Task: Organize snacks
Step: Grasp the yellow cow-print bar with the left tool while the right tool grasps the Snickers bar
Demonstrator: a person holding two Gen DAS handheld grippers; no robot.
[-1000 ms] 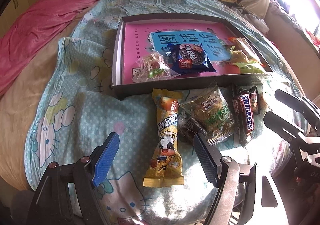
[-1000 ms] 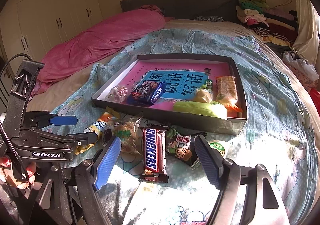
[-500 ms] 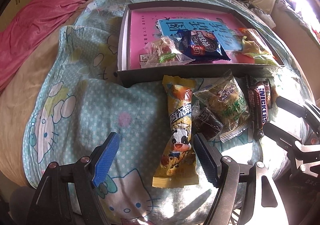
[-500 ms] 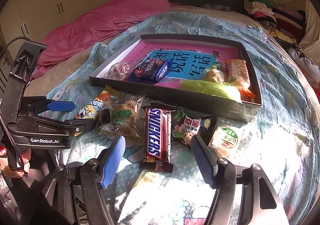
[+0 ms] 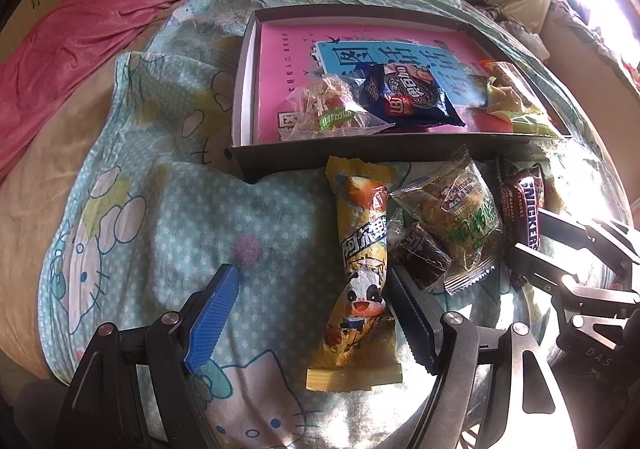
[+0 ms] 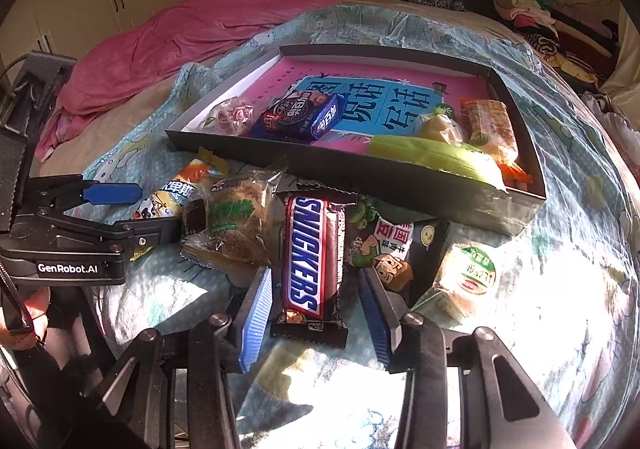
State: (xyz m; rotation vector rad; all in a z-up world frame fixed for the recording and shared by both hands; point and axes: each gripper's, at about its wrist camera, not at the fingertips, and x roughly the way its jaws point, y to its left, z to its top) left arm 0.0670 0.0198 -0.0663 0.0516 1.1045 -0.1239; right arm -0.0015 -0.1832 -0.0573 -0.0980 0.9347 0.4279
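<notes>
- The right gripper (image 6: 316, 313) has just been closing: its jaws straddle the near end of the Snickers bar (image 6: 311, 249), pads not yet touching; the slick wrapper could squirt out.
- The left gripper (image 5: 308, 313) hangs wide open and empty, the yellow panda snack (image 5: 360, 261) against its right finger.
- The tray (image 6: 400, 177) lies beyond.

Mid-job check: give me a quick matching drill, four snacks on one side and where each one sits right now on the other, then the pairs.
Things:
1. Snickers bar
2. blue cookie pack
3. yellow panda-print snack
4. round green-label snack

Places:
A. inside the tray
B. on the blanket, between the left tongs
C. between the right tongs
D. on the blanket, right of the right tongs

Pairs: 1-C, 2-A, 3-B, 4-D
</notes>
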